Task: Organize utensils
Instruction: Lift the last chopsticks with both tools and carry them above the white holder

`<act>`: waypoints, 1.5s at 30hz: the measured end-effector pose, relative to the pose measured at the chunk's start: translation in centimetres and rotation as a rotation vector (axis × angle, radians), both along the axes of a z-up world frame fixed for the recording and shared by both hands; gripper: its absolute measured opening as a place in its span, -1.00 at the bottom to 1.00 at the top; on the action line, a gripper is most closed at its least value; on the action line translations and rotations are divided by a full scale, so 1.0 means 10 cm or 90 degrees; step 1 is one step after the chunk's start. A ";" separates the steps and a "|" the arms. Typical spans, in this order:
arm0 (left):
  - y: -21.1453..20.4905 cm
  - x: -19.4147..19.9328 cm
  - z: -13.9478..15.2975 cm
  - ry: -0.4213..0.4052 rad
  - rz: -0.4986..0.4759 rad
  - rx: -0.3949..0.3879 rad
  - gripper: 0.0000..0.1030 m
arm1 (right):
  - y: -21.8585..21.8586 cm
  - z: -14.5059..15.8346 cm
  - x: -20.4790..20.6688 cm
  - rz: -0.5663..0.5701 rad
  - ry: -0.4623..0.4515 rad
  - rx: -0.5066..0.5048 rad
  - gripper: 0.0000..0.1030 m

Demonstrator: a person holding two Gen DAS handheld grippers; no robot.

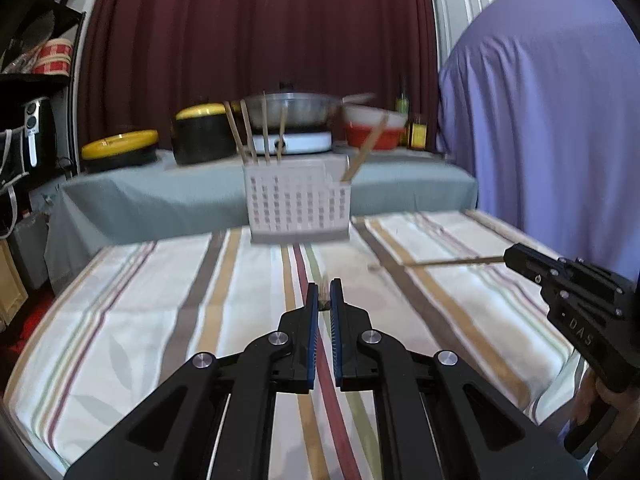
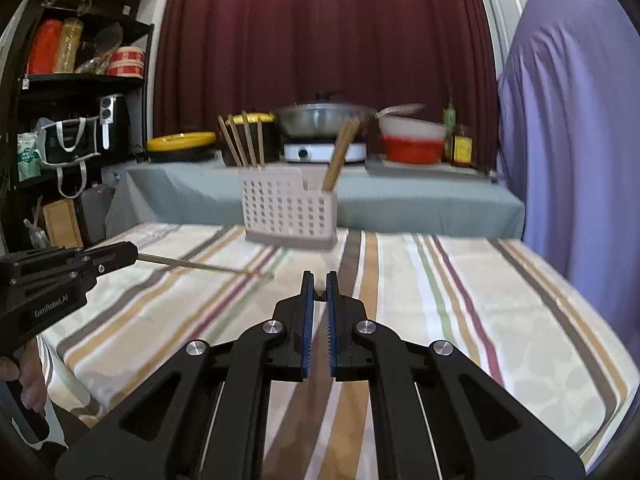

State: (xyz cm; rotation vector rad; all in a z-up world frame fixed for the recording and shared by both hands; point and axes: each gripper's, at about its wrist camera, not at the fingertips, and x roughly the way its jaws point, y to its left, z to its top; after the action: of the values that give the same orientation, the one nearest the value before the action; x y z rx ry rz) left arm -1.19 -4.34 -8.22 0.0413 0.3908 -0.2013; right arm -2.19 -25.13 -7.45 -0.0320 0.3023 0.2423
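Note:
A white perforated utensil holder (image 1: 298, 200) (image 2: 286, 210) stands at the far side of the striped table, with several wooden chopsticks upright in its left part and wooden sticks (image 2: 340, 152) leaning in its right part. My left gripper (image 1: 325, 294) is shut on a wooden chopstick, seen end-on between the pads; the right wrist view shows that chopstick (image 2: 200, 265) sticking out over the table. My right gripper (image 2: 319, 286) is shut on another chopstick, which the left wrist view shows (image 1: 452, 261) pointing left from its tips.
The table has a striped cloth (image 1: 160, 300). Behind it a grey-covered counter (image 2: 420, 196) holds a wok on a burner (image 2: 324, 128), yellow-lidded pots (image 1: 204, 132), red and white bowls (image 2: 412, 140) and bottles. A purple-draped object (image 2: 572, 120) stands right, black shelves (image 2: 80, 100) left.

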 end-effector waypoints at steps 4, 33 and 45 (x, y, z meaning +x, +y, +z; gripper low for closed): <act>0.07 -0.07 0.23 -0.032 0.003 -0.011 -0.87 | 0.04 0.23 -0.05 0.009 -0.035 0.001 -0.87; 0.41 -0.02 1.09 -0.099 0.051 -0.038 -0.87 | 0.25 1.11 0.20 0.061 -0.113 0.007 -0.87; 0.60 0.29 1.37 -0.136 0.056 -0.067 -0.87 | 0.34 1.42 0.54 0.072 -0.129 0.001 -0.87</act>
State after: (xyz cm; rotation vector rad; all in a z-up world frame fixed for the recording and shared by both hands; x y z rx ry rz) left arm 1.74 1.68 5.51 -0.0577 0.1677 -0.1280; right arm 3.23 -21.75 6.78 -0.0717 0.0987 0.3486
